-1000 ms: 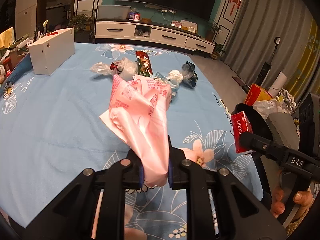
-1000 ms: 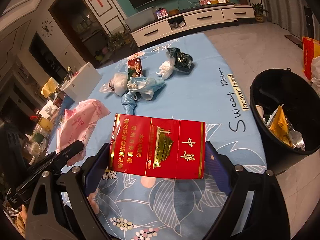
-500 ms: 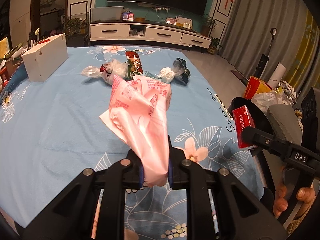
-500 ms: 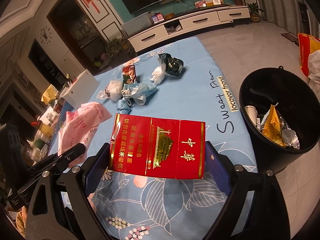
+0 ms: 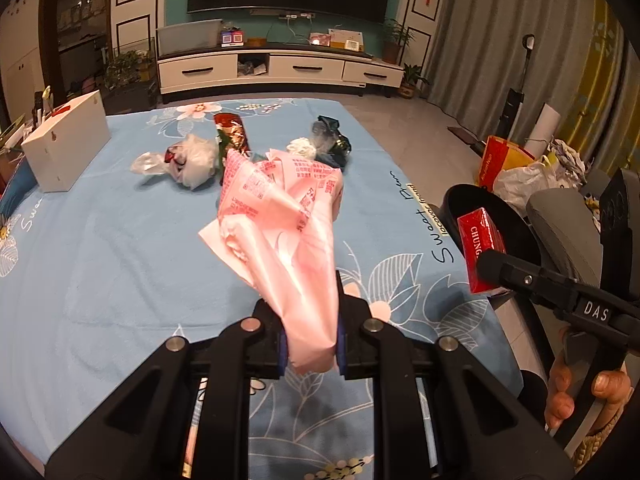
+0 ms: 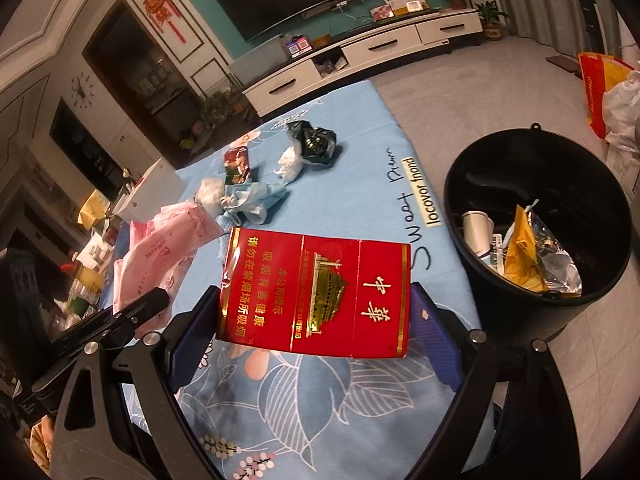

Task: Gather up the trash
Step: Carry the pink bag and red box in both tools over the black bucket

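The left tongs (image 5: 310, 350) were clamped on a crumpled pink bag (image 5: 286, 232), lifted clear of the desk (image 5: 120, 248). The right tongs (image 6: 316, 332), spread wide, pinched a red carton (image 6: 314, 296) by its ends, just left of the black bin (image 6: 536, 216), evidently for dropping.

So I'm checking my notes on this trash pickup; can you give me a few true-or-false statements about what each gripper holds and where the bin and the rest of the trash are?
1. The left gripper is shut on a pink plastic bag. True.
2. The right gripper holds a blue face mask. False: it grips a red cigarette carton; the mask lies on the table.
3. The black trash bin is empty. False: it holds a paper cup and wrappers.
4. A white box stands on the blue floral tablecloth. True.
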`<control>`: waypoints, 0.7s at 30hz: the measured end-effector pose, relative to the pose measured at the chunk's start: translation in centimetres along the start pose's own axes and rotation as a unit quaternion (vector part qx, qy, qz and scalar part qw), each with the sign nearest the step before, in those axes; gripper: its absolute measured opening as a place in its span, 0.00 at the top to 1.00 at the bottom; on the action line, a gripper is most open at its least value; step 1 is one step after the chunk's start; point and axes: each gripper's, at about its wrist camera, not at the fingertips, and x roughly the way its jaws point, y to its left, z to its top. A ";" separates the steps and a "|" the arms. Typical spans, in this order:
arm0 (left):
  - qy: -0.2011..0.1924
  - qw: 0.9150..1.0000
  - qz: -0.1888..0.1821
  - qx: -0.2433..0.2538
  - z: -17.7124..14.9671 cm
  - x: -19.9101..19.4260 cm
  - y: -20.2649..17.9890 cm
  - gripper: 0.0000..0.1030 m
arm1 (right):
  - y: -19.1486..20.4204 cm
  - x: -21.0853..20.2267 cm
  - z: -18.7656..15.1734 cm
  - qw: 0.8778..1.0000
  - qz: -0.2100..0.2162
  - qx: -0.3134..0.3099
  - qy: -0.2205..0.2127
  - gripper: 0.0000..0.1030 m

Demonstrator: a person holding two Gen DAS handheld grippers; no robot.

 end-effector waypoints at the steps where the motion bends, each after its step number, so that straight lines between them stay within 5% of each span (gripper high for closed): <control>1: 0.001 1.000 -0.001 0.004 0.0 0.1 -0.2 0.82 | -0.2 -0.1 0.0 1.000 -0.001 0.003 -0.001 0.13; 21: 0.015 0.997 -0.020 0.069 1.4 2.5 -5.3 0.82 | -6.1 -1.9 0.6 0.997 -0.016 0.062 -0.032 0.13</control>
